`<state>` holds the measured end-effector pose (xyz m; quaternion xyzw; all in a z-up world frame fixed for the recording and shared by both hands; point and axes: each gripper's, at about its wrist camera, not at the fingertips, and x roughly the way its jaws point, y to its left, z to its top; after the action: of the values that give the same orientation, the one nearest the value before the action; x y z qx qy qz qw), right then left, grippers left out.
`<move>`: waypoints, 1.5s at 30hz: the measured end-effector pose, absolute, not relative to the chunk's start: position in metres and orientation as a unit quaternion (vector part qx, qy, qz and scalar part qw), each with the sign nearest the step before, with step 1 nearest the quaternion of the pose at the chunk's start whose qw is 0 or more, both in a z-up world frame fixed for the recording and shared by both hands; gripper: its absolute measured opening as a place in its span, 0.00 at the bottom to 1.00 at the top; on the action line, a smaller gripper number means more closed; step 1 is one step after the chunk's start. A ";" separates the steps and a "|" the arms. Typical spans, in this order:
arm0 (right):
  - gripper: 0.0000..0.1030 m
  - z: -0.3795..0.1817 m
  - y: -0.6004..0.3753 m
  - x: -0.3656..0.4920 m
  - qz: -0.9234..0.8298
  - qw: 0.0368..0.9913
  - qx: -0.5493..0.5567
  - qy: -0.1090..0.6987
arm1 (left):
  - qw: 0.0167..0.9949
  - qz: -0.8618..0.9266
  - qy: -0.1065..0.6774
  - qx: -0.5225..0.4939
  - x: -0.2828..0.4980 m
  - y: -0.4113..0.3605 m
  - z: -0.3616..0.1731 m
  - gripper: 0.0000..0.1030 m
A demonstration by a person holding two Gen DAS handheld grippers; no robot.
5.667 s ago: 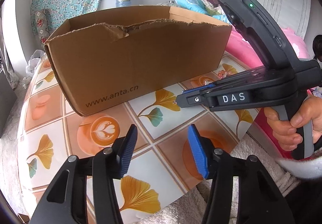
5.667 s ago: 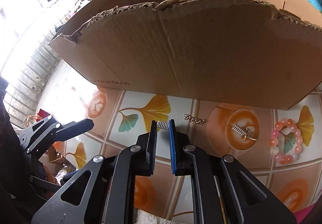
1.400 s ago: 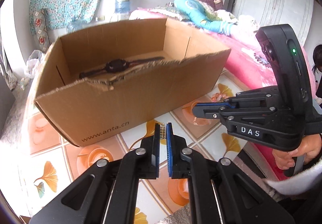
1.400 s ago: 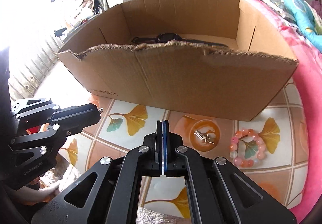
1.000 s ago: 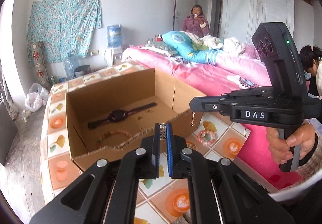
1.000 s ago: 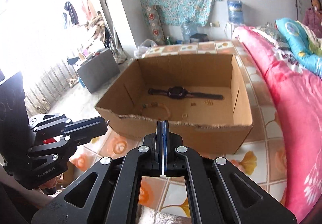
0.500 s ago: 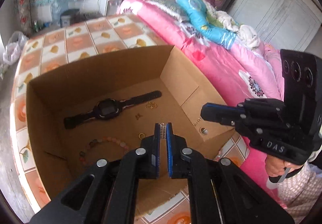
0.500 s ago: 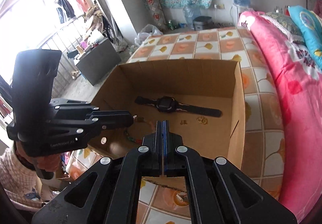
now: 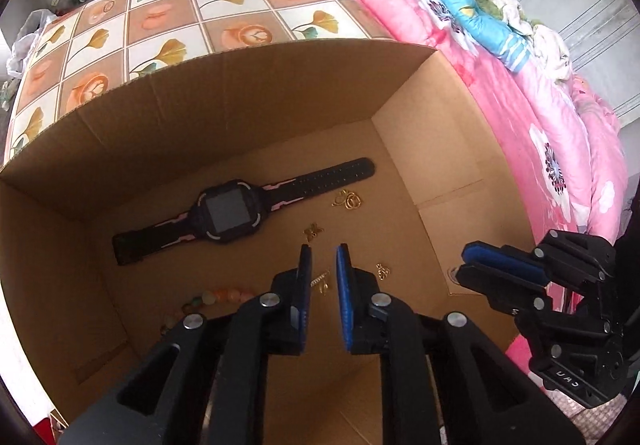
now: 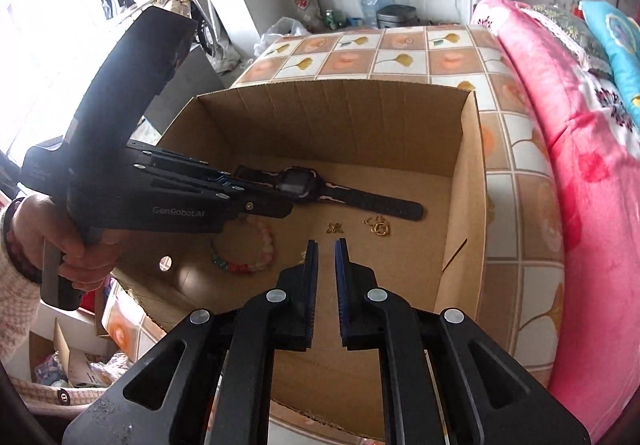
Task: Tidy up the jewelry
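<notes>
Both grippers hang over the open cardboard box (image 9: 248, 93), pointing steeply down into it. The left gripper (image 9: 321, 277) has its jaws a narrow gap apart and opening; a small gold spring-like piece (image 9: 321, 282) shows in the gap, but it looks to be lying on or dropping toward the box floor, clear of both blue pads. The right gripper (image 10: 326, 261) is likewise slightly parted and opening, with nothing between its pads.

On the box floor a black smartwatch (image 9: 228, 211) lies flat near the far wall, strap stretched out. Just this side of its strap sit gold rings (image 9: 349, 200) and a small gold butterfly charm (image 9: 313, 232); another gold bit (image 9: 382, 271) lies right of the left gripper's pads. A pastel bead bracelet (image 10: 244, 245) rests toward the box's near left corner.

The box stands on a tiled-pattern tabletop (image 10: 384, 49), its right wall close to a pink bedspread (image 10: 580, 165). The middle of the box floor below the right gripper is bare cardboard
</notes>
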<state>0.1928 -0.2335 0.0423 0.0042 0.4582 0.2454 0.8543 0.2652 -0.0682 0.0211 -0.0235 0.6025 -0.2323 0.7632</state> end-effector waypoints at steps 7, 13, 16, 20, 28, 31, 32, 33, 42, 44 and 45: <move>0.12 0.061 -0.250 0.182 0.239 0.868 0.025 0.434 | 0.777 -0.225 0.588 -0.021 0.257 -0.064 0.032 0.14; 0.18 0.080 -0.263 0.161 0.232 0.881 0.041 0.411 | 0.809 -0.232 0.540 -0.016 0.229 -0.058 0.061 0.23; 0.21 0.092 -0.270 0.145 0.231 0.890 0.052 0.390 | 0.832 -0.242 0.499 -0.011 0.202 -0.050 0.082 0.32; 0.25 0.105 -0.279 0.115 0.238 0.903 0.064 0.352 | 0.867 -0.254 0.429 0.001 0.153 -0.035 0.111 0.48; 0.28 0.080 -0.277 0.062 0.254 0.896 0.065 0.358 | 0.895 -0.247 0.371 0.015 0.061 -0.006 0.107 0.78; 0.29 0.054 -0.266 0.053 0.252 0.885 0.052 0.388 | 0.893 -0.242 0.378 0.020 0.037 -0.001 0.092 0.84; 0.29 0.043 -0.262 0.053 0.248 0.880 0.048 0.401 | 0.893 -0.238 0.381 0.023 0.032 -0.002 0.084 0.85; 0.29 0.033 -0.259 0.054 0.245 0.876 0.045 0.414 | 0.892 -0.233 0.387 0.027 0.027 -0.004 0.076 0.88; 0.29 -0.026 -0.228 0.077 0.208 0.859 -0.030 0.467 | 0.865 -0.145 0.469 0.102 0.031 -0.036 -0.020 0.89; 0.29 -0.031 -0.224 0.082 0.198 0.860 -0.051 0.468 | 0.861 -0.127 0.481 0.105 0.036 -0.039 -0.033 0.89; 0.28 -0.033 -0.222 0.084 0.196 0.859 -0.060 0.468 | 0.860 -0.119 0.485 0.101 0.038 -0.039 -0.038 0.89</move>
<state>0.0836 -0.2222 -0.0333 -0.0600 0.4685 0.1960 0.8594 0.0382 -0.0392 -0.0377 0.1006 0.4853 -0.1194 0.8603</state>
